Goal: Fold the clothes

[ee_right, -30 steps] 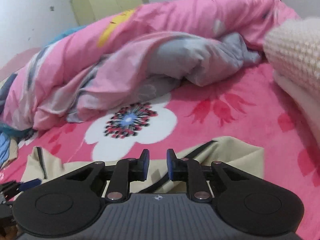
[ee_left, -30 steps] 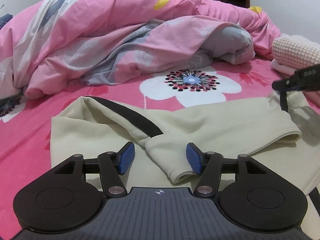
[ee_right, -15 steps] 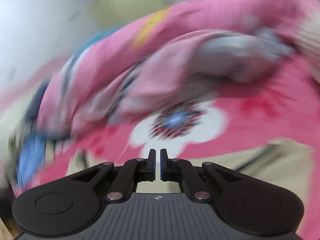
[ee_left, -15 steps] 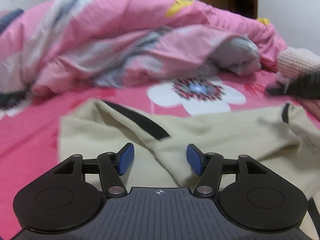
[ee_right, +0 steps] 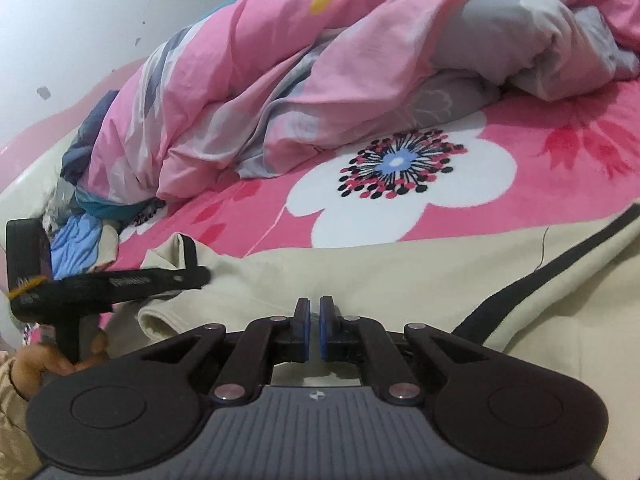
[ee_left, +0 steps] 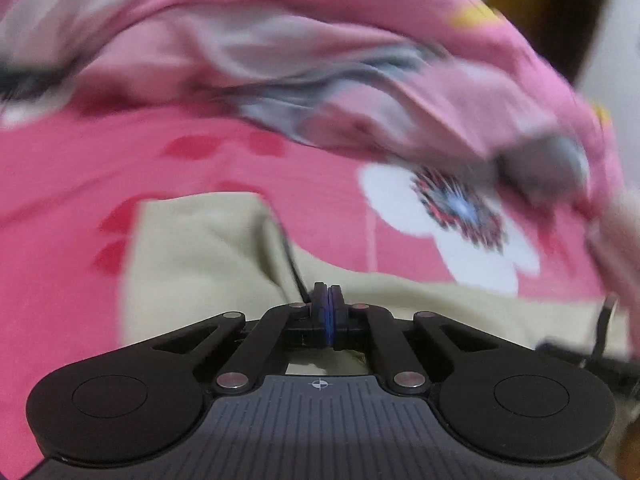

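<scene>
The beige garment lies spread on the pink flowered bedsheet, on my side of the big white flower print, and I take that flower as my landmark. A black stripe runs across the cloth to the right of and below the flower in my right wrist view. A folded edge of the garment bulges up to the lower left of the flower, near where my left gripper reaches in.

In my left wrist view the picture is blurred. The left gripper has its blue-padded jaws pressed together, and the garment sits right at and under the tips, but I cannot tell whether cloth is pinched between them. Here the flower lies up and to the right of the tips.

My right gripper hovers over the garment directly below the flower, jaws nearly together with a thin gap between the pads; nothing shows in that gap.

Beyond the flower, a rumpled pink and grey duvet is heaped along the far side of the bed. My hand on the left gripper's handle shows at the lower left.
</scene>
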The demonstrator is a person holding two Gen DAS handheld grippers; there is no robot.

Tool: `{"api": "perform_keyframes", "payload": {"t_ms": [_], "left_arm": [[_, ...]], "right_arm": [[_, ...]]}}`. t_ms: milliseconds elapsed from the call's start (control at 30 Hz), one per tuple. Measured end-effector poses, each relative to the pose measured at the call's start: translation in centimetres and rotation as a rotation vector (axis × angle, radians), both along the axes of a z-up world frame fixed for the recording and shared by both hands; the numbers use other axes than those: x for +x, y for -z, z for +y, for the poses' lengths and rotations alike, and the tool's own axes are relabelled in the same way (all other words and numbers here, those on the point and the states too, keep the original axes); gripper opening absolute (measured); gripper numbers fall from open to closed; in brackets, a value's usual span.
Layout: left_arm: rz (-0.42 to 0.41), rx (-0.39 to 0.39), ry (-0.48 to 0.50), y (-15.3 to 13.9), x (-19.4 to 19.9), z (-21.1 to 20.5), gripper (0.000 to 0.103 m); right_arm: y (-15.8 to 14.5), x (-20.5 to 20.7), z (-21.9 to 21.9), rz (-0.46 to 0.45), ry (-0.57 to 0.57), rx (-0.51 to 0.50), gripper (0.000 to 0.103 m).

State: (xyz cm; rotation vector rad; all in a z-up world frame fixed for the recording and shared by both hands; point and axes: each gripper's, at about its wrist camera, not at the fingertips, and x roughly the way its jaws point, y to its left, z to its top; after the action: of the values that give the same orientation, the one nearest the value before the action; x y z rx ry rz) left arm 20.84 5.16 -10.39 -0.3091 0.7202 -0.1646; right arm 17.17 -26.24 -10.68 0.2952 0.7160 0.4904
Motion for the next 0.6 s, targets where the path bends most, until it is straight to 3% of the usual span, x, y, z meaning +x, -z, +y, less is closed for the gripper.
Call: {"api": "perform_keyframes", "payload": {"t_ms": [100,200,300,367,500,600], "left_arm": [[-0.043,0.081,-0.025,-1.1,-0.1,-0.2,0.005],[-0.096,0.13,0.01,-2.4,-0.2,-0.8,0.007],[-0.076,0.188,0.009,-2.6,1.9,-1.0,0.011],[-0.009,0.215,-0.063,-1.7,3.2,0.1,0.011],[0.042,0.128,-0.23,-0.7,2.4,4.1,0.006],[0.017,0.176,-0.165,-0.8,0.9,2.2,0.008]], "right_arm": [[0.1,-0.1,-0.3,0.001,0.002,0.007,0.002],[0.1,-0.2,-0.2,0.0,0.004,0.007,0.002],[0.1,-0.2,-0.2,-0.001,0.004,0.006,0.002],[0.1,-0.2,-0.2,0.0,0.004,0.01,0.002],[0.1,-0.2,-0.2,-0.002,0.003,0.009,0.002],[0.1,-0.2,-0.3,-0.001,0.004,0.011,0.002]]}}
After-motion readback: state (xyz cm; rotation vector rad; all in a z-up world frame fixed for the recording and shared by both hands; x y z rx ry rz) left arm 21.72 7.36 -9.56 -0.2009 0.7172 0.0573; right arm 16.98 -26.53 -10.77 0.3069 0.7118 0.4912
